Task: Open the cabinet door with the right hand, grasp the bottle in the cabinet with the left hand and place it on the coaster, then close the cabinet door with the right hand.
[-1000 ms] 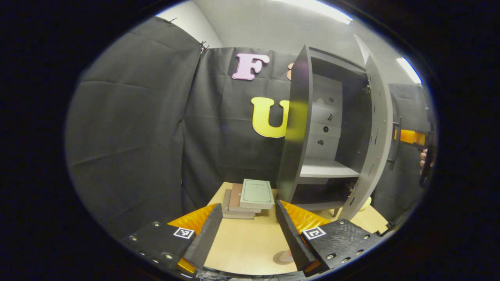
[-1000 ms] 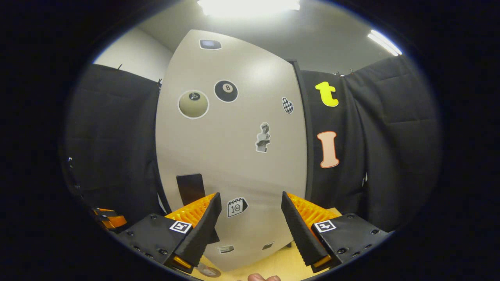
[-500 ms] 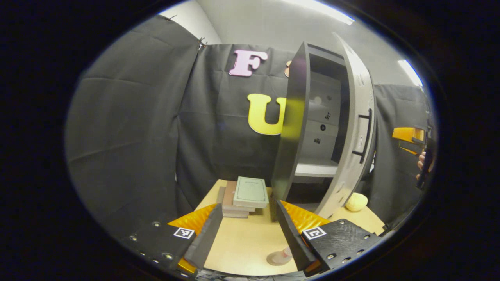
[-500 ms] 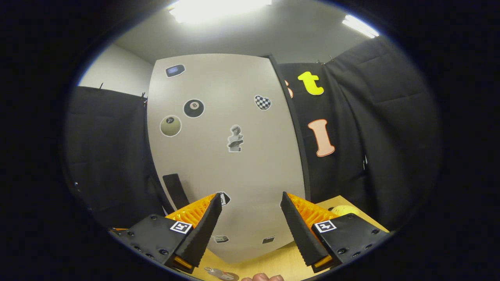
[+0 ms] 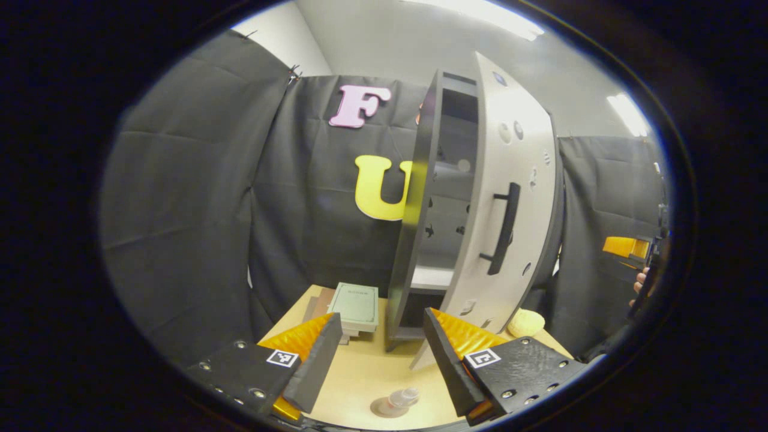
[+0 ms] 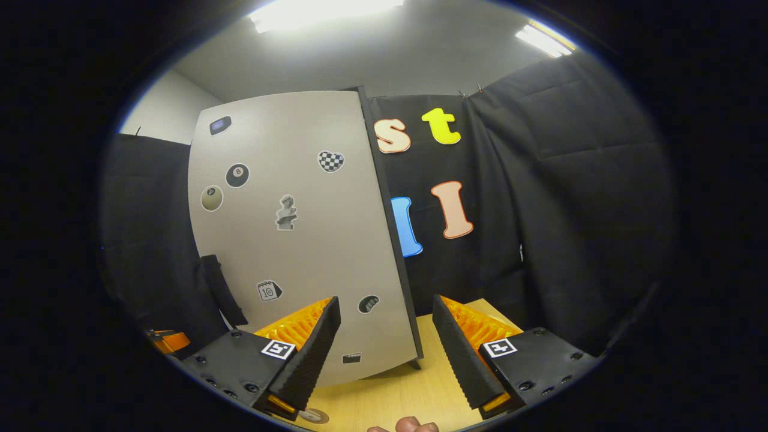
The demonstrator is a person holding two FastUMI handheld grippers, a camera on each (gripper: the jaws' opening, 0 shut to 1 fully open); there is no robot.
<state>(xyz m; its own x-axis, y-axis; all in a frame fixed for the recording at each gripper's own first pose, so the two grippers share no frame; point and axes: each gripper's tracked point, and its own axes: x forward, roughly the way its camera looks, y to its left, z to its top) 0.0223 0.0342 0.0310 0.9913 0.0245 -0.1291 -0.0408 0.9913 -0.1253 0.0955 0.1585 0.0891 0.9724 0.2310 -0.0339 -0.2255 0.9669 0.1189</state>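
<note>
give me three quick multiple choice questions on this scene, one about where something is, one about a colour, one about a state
1. Where is the bottle?
A. on the cabinet shelf
B. on the coaster on the table
C. between the left gripper's fingers

2. What colour is the door's handle?
A. black
B. white
C. yellow

3. How does the cabinet door stand?
A. fully shut
B. partly open, a gap left
C. taken off

Answers:
1. B: in the left gripper view the bottle stands on the round coaster, below and between the open fingers of the left gripper.
2. A: the bar on the pale door is black.
3. B: shelves show through the gap; the right gripper is open, apart from the door.
</note>
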